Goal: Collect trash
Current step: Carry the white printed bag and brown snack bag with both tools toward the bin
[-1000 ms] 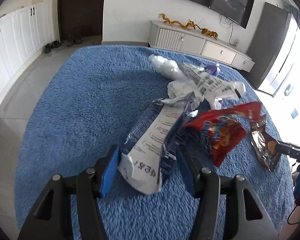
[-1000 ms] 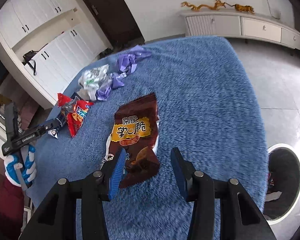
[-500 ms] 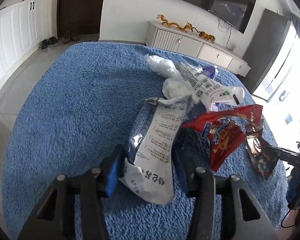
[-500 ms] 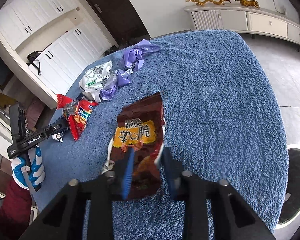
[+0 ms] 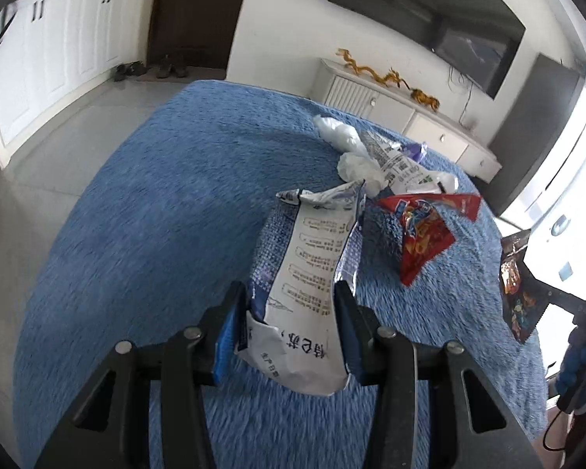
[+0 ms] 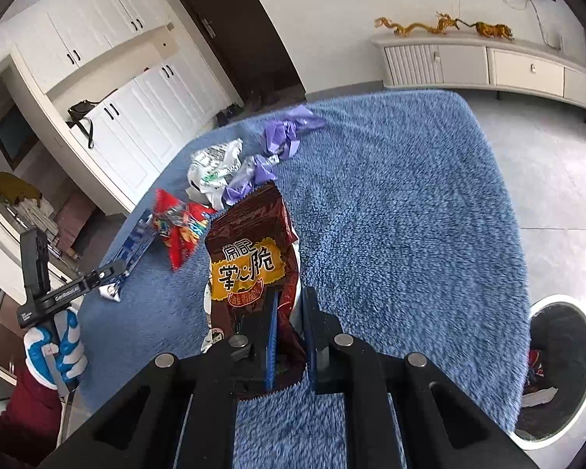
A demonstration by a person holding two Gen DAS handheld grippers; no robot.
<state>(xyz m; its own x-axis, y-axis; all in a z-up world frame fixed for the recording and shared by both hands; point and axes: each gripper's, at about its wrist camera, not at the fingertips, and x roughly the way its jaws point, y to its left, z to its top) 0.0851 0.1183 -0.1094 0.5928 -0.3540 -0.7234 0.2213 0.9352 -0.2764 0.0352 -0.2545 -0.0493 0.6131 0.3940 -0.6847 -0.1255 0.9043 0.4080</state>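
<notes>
My left gripper (image 5: 291, 312) is shut on the blue and white wrapper (image 5: 312, 265) and holds it lifted off the blue rug (image 5: 156, 215). My right gripper (image 6: 291, 312) is shut on the brown snack bag (image 6: 248, 250) and holds it raised above the rug (image 6: 390, 215). The brown bag also hangs at the right edge of the left wrist view (image 5: 517, 289). A red snack wrapper (image 5: 422, 234), a white printed plastic bag (image 5: 394, 160) and crumpled white plastic (image 5: 338, 131) lie on the rug beyond. Purple plastic (image 6: 287, 135) lies further back in the right wrist view.
A round trash bin (image 6: 554, 367) with some trash inside stands on the floor at the rug's right edge. White cabinets (image 6: 136, 101) and a low white sideboard (image 6: 488, 64) line the walls. Grey tiled floor surrounds the rug.
Both grippers closed on their wrappers and lifted them. The left jaws narrowed onto the blue and white wrapper. The right jaws closed on the brown bag, which rose off the rug.
</notes>
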